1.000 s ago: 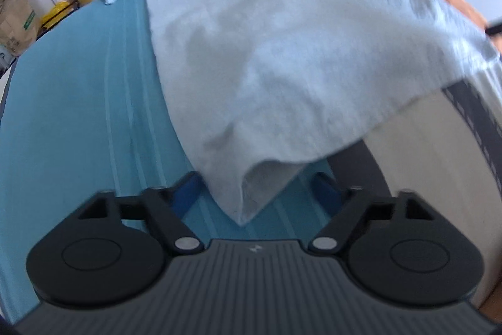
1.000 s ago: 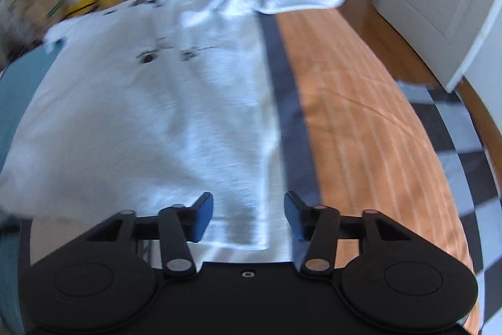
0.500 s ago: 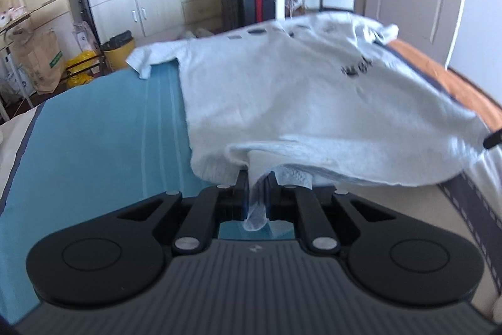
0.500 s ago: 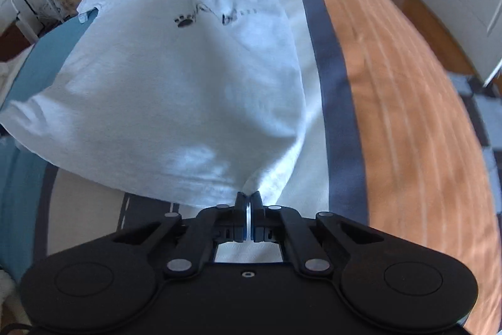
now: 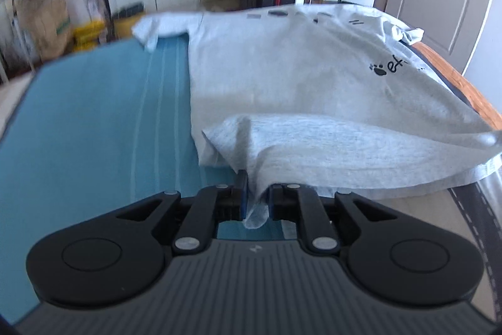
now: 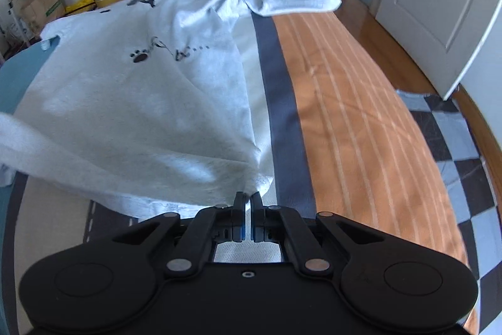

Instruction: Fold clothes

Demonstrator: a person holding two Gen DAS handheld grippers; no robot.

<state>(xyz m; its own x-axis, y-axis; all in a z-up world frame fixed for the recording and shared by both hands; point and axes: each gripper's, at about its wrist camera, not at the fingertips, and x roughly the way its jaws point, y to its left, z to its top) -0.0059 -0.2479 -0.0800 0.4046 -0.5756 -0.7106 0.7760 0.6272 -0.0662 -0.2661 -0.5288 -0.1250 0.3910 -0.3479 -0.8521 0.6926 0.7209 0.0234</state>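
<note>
Pinching a bunched hem corner of the grey knit t-shirt [image 5: 282, 77], left gripper [image 5: 256, 203] has its blue pads closed on a soft wad of fabric. Right gripper [image 6: 247, 220] is clamped nearly flat on the other hem corner, cloth [image 6: 125, 102] lifting in a loose drape (paw print faces up). Shirt's upper half lies on the striped bedsheet [image 6: 345, 102], teal to orange.

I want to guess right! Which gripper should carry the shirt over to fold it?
Neither alone, probably. The left gripper and right gripper each pinch a bottom corner of the shirt, lifted off the bed. Both seem equally placed to carry the hem forward together.
</note>
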